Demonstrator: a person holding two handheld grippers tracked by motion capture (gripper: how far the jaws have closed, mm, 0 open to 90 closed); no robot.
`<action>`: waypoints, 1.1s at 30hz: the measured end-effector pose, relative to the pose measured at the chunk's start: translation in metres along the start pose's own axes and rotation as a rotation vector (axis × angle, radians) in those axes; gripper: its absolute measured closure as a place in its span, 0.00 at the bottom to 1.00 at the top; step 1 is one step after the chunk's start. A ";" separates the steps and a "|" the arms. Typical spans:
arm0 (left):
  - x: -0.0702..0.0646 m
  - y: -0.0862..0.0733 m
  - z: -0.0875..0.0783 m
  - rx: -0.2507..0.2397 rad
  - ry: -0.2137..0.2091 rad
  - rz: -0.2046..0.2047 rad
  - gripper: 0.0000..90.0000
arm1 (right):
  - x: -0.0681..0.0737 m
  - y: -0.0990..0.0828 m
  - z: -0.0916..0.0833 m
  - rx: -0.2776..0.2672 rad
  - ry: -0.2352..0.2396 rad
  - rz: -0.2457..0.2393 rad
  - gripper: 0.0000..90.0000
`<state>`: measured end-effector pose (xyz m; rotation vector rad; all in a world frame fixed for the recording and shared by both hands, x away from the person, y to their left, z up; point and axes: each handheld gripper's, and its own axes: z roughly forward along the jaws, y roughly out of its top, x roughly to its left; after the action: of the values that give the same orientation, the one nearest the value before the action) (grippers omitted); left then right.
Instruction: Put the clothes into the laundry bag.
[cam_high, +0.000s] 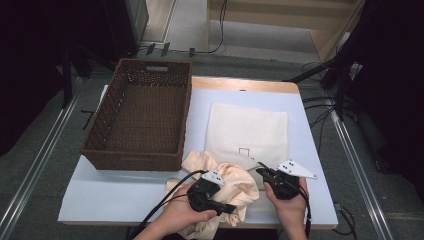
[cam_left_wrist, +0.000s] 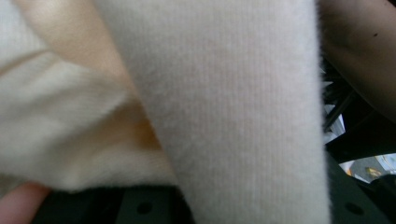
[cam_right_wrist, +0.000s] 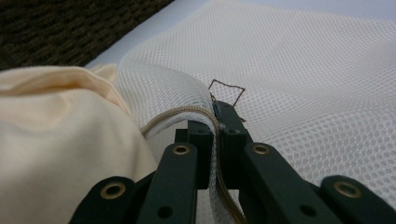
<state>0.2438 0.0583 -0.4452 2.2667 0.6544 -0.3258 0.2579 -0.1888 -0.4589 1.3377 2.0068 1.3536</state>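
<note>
Right gripper view: right hand-held gripper (cam_right_wrist: 215, 122) has its jaws clamped on the zippered edge of the mesh laundry bag (cam_right_wrist: 299, 79), lifting that edge into a raised lip. Bag is off-white netting with a small brown stitched square; zipper tape runs between the jaw tips. In the high view the bag (cam_high: 247, 131) lies flat on the right half of the tabletop (cam_high: 122, 192), long axis running from near edge to far edge, open zippered end toward the near edge.

Peach garment (cam_high: 235, 185) is bunched at the near edge, just left of the bag mouth and touching it. Soft, fuzzy knit up close in the left gripper view (cam_left_wrist: 224, 107).

Left hand-held gripper (cam_high: 207, 192) sits in the garment pile; cloth drapes across its camera, jaw tips hidden, so can't tell whether it's gripping.

Brown wicker basket (cam_high: 142, 117) stands at the far left corner.
</note>
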 end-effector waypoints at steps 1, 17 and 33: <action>-0.002 0.001 0.002 -0.001 -0.016 0.003 0.73 | 0.000 0.001 -0.001 -0.004 0.003 0.008 0.97; 0.006 0.021 0.003 -0.201 0.207 -0.215 0.71 | 0.016 0.011 -0.012 -0.063 0.013 -0.041 0.97; -0.003 0.036 -0.013 -0.133 0.347 -0.097 0.08 | 0.008 0.006 -0.008 -0.042 -0.003 -0.008 0.97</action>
<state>0.2613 0.0458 -0.4136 2.1854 0.9371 0.0681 0.2511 -0.1855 -0.4481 1.3103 1.9686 1.3821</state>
